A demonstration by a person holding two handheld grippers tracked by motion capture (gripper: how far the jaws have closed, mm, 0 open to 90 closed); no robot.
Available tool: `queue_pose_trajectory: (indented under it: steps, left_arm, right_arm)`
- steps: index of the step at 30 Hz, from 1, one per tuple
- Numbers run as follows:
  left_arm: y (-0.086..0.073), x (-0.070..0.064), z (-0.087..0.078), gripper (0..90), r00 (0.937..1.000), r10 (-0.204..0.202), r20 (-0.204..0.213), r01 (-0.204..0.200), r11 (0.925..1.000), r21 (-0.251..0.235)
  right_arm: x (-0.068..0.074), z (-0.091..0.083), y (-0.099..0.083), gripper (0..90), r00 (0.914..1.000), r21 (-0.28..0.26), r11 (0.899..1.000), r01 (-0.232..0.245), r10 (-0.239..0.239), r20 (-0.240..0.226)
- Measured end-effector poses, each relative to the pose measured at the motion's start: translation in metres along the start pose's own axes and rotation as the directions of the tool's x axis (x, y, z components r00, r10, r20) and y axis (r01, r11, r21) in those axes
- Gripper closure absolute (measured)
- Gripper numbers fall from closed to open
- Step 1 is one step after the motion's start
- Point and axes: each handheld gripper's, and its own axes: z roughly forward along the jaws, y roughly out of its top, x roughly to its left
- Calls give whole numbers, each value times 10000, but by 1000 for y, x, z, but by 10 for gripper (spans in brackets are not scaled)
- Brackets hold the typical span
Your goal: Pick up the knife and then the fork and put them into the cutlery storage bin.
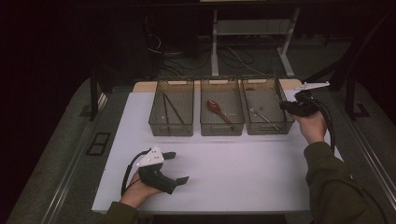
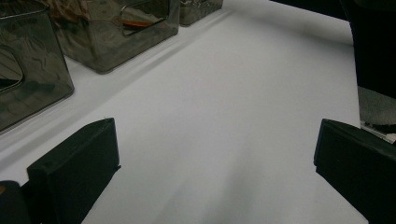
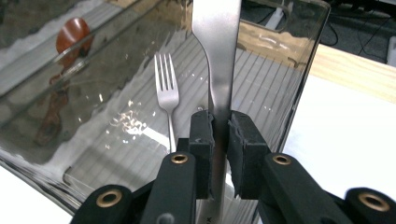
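Black padded jaws of the right gripper point(image 3: 219, 140) pinch a flat steel utensil handle point(image 3: 217, 51), which rises straight up from between them, its long axis in line with the claw. Its working end cannot be made out. Just beyond and below the jaws stands the right-hand smoked plastic bin point(image 3: 289, 88), and a fork point(image 3: 166, 88) lies on the bin's floor to the left of the held handle, tines pointing away from the claw. From above, the right gripper point(image 1: 293, 106) hovers at that bin's point(image 1: 267, 128) right wall, so the coming move looks like a short lowering into it. Left of it, the middle bin point(image 1: 222, 129) holds a reddish-brown spoon point(image 1: 217, 109), and the far bin point(image 1: 171, 129) holds dark chopsticks point(image 1: 169, 108). Well back on the white table point(image 1: 243, 168), the left gripper point(image 1: 175, 167) rests with its jaws spread wide and nothing between them, far from all three bins.
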Motion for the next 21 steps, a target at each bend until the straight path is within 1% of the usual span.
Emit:
queue_pose_trajectory:
  steps: [3,7,14,21]
  left_arm:
    - [0,0,1,0,10000,2,23,-2,10000,8]
    - [0,-1,1,0,10000,11,27,-11,10000,16]
    - [0,0,1,0,10000,8,35,-8,10000,16]
    - [0,-1,0,0,10000,19,40,-19,10000,28]
  right_arm:
    - [-1,2,-1,792,10000,175,9998,50,-49,-51]
    - [-2,6,-2,792,9997,481,9986,231,-224,-138]
    - [1,14,-1,791,9983,991,9937,518,-490,-301]
    - [2,21,2,790,9979,1370,9887,602,-561,-338]
